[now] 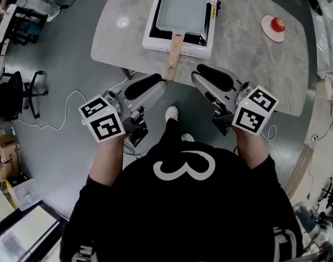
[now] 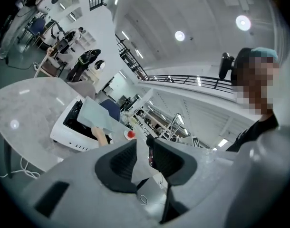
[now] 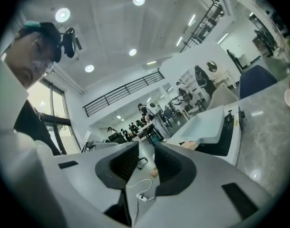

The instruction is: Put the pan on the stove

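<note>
Pan [image 1: 182, 10] sits on the white stove [image 1: 199, 49] on the grey surface [image 1: 237, 48], its wooden handle pointing toward the person. Left gripper [image 1: 153, 84] and right gripper [image 1: 206, 76] are held at the near edge of the surface. Both sets of fingers are released, parted with nothing between them.

Pan [image 2: 99, 116] atop stove [image 2: 70, 137] (jaws apart)
</note>
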Demonstrator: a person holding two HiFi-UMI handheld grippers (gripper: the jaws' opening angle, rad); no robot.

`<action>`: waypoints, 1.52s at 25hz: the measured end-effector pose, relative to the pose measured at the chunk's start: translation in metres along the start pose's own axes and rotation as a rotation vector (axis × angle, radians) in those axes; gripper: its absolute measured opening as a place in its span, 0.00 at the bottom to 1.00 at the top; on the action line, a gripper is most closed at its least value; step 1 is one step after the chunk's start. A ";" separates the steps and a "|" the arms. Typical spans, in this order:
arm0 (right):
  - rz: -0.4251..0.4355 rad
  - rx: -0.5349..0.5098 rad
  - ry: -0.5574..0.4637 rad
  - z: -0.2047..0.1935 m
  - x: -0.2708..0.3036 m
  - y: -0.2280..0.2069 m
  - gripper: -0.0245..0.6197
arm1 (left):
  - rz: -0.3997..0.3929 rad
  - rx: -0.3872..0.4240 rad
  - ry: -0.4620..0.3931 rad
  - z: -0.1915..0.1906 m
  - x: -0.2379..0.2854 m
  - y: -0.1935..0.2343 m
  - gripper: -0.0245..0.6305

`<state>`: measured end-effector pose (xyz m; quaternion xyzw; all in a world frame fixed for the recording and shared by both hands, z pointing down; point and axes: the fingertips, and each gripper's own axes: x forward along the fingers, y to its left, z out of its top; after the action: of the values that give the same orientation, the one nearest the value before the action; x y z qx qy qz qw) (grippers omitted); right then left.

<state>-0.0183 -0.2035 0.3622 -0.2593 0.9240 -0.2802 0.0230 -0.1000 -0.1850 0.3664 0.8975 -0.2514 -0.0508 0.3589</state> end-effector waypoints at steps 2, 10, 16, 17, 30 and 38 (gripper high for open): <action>0.018 -0.057 0.007 0.002 -0.010 0.016 0.15 | -0.017 0.023 -0.010 -0.001 -0.002 -0.019 0.18; 0.138 -0.217 0.006 0.009 -0.063 0.080 0.09 | -0.076 0.144 -0.014 -0.014 -0.003 -0.090 0.12; 0.140 -0.234 -0.019 0.010 -0.107 0.104 0.08 | -0.064 0.254 -0.009 -0.028 0.002 -0.137 0.11; 0.144 -0.242 -0.019 0.009 -0.112 0.108 0.08 | -0.065 0.269 -0.012 -0.028 0.002 -0.143 0.11; 0.232 -0.280 -0.078 0.015 -0.168 0.170 0.06 | -0.074 0.449 -0.028 -0.044 -0.001 -0.223 0.08; 0.255 -0.291 -0.075 0.010 -0.169 0.178 0.06 | -0.083 0.440 -0.036 -0.048 -0.005 -0.227 0.08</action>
<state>0.0467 0.0009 0.2424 -0.1508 0.9786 -0.1286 0.0553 0.0030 -0.0125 0.2492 0.9626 -0.2258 -0.0252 0.1473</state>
